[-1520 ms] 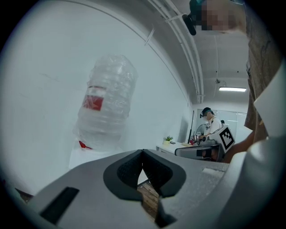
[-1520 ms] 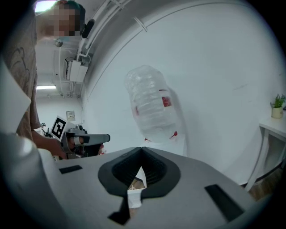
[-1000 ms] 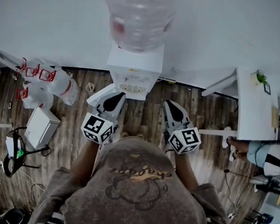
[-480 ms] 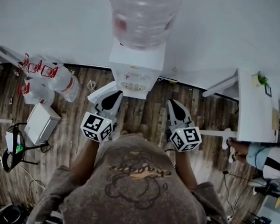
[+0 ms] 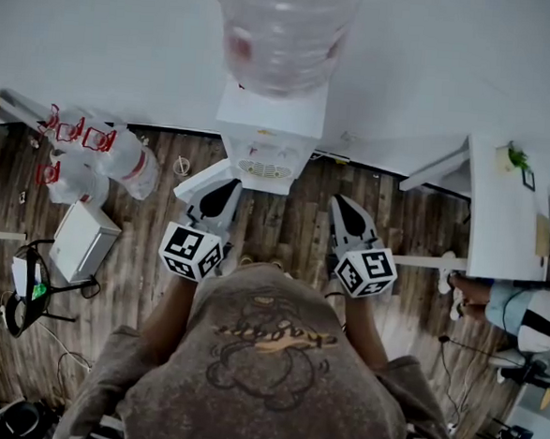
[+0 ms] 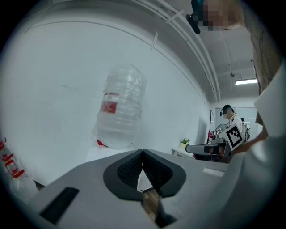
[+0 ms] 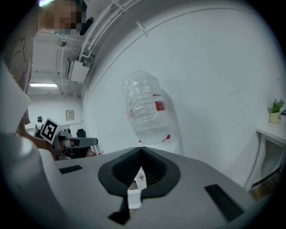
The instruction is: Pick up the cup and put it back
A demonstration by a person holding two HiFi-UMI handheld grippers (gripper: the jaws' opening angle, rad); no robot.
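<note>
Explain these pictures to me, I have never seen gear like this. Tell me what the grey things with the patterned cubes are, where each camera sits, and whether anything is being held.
A person stands holding two hand-held tools, each with two jaws: the left gripper and the right gripper. The patterned cubes are parts of them. The head view comes from a camera on the person's head, looking steeply down. The two gripper views come from cameras riding on each gripper, looking along its jaws. Both grippers point toward a white water dispenser with a big clear bottle on top, standing on a wooden floor by the wall. Spare bottles are on the floor to the left. In both gripper views the jaws are closed together with nothing between them. I can make out no cup.
</note>
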